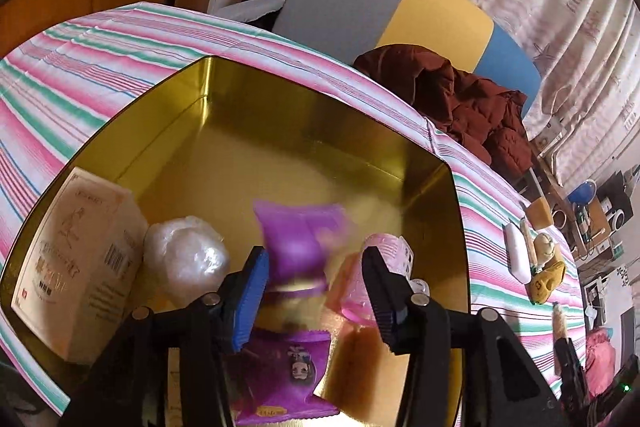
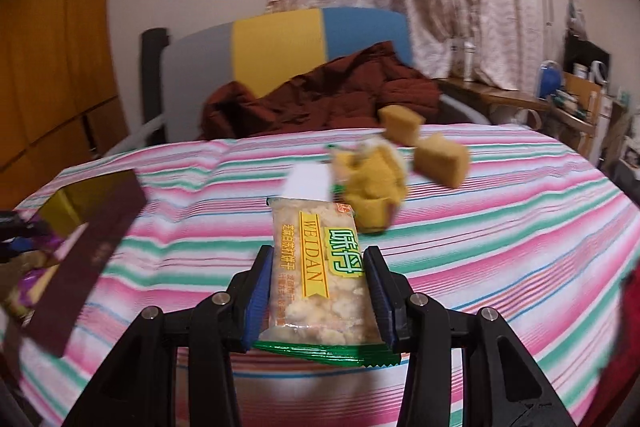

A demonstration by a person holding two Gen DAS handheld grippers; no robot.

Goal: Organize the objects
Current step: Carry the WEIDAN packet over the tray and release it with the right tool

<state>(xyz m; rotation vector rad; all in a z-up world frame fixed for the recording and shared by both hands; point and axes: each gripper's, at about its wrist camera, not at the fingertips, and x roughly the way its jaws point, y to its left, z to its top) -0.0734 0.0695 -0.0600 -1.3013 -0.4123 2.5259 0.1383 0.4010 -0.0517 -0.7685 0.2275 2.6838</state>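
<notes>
Right now the left gripper (image 1: pixel 316 291) sits over the open gold tin (image 1: pixel 132 131), pointing down into it. Jaws spread; a blurred purple packet (image 1: pixel 300 243) sits in the gap just past the tips, clear of the blue pad on the left finger and the black finger on the right, so nothing is clamped. Can't tell if that packet is in the air or resting on the floor of the tin.

Inside the tin, relative to the left gripper:
- second purple packet (image 1: pixel 288 379) with a cartoon face, directly under the fingers, flat on the bottom
- clear plastic-wrapped ball (image 1: pixel 184 259), just left of the left finger
- cream carton (image 1: pixel 76 267) with a barcode, further left, leaning against the tin wall
- pink wrapped item (image 1: pixel 390 247), right behind the right finger, partly hidden by it

Right gripper (image 2: pixel 318 291) is pinching a cracker packet (image 2: pixel 316 267) marked WEIDAN, both pads pressed on its long edges, green crimped end toward the camera. Packet is held above the striped tablecloth (image 2: pixel 500 247).

Ahead of the right gripper: a blurred yellow plush toy (image 2: pixel 372 183) just past the packet tip, two tan sponge-like blocks (image 2: pixel 440 163) beyond and to the right. Far left: tin rim and its dark outer wall (image 2: pixel 92 251), well apart from the held packet.

Red-brown jacket (image 2: pixel 320 99) piled on the chair behind the table.
</notes>
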